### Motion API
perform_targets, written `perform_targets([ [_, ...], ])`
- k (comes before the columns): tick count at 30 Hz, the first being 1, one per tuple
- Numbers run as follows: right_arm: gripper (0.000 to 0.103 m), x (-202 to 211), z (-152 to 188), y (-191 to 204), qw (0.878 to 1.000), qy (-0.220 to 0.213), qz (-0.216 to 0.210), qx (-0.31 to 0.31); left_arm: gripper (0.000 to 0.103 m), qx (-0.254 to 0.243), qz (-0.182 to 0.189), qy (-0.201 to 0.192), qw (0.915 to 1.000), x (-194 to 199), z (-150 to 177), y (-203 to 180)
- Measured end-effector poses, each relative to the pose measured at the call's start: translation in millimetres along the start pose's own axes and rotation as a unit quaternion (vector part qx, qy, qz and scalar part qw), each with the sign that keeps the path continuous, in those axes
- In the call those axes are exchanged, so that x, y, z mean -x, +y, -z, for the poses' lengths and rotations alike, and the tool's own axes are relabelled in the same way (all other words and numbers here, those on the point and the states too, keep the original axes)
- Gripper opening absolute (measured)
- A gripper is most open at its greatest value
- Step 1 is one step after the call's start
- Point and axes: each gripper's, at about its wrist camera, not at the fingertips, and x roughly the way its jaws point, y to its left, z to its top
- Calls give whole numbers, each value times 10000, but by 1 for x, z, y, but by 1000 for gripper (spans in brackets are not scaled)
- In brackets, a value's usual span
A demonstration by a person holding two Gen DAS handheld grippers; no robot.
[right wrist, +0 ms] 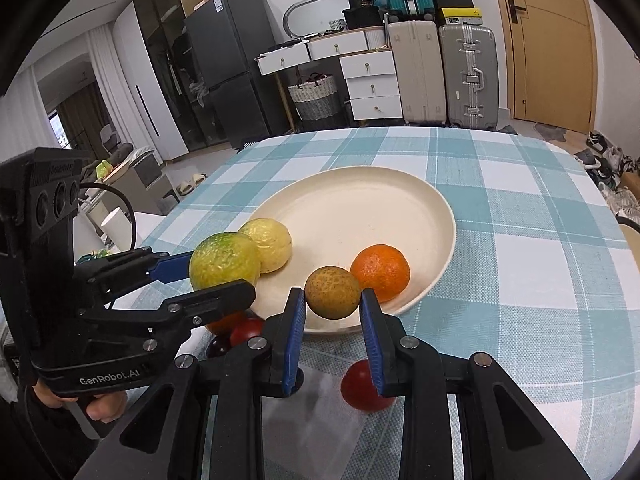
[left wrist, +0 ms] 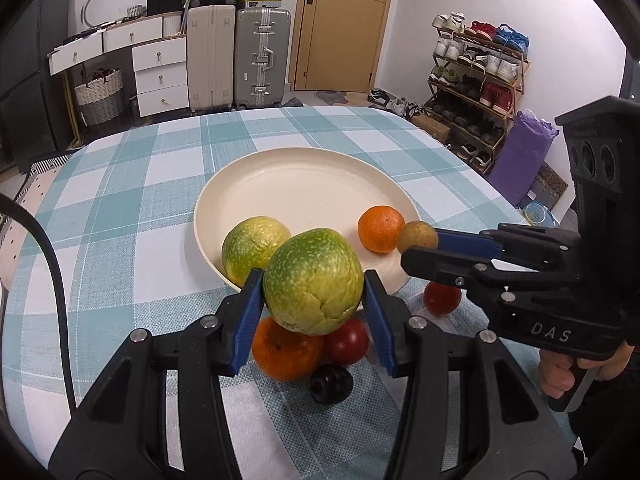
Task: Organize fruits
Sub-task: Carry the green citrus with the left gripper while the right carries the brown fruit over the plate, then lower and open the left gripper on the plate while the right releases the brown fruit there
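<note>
The left hand-held gripper (left wrist: 314, 294) grasps a large green-yellow citrus (left wrist: 314, 282) above the near rim of the cream plate (left wrist: 304, 184), while the right hand-held gripper (right wrist: 333, 316) clenches a small brownish-green fruit (right wrist: 333, 292) over the same rim. On the plate lie an orange (right wrist: 380, 267) and a second green-yellow citrus (left wrist: 252, 246); another orange (left wrist: 284, 350), two red fruits (left wrist: 347, 340) and a dark fruit (left wrist: 332, 383) rest on the checked bench (left wrist: 120, 240).

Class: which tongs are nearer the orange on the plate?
Right. The right tongs, gripping a small brownish fruit, sit right beside the orange; the left tongs, holding a green citrus, are farther off, across the plate.
</note>
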Motion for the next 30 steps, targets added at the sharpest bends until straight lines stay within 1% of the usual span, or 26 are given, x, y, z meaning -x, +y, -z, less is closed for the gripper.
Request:
perform_targets([
  [15,29,-19,-5,-4,9999,152,-41,18,46,-60,-92,145,9998,-21,-8,5],
  [22,29,-25,-8,-3,9998,192,-36,66,46,-67,-213,183,9996,-31,-9,10],
  [30,29,-30,-10,-2,9995,170,172,206,46,-148,-305,160,9993,-36,-9,10],
])
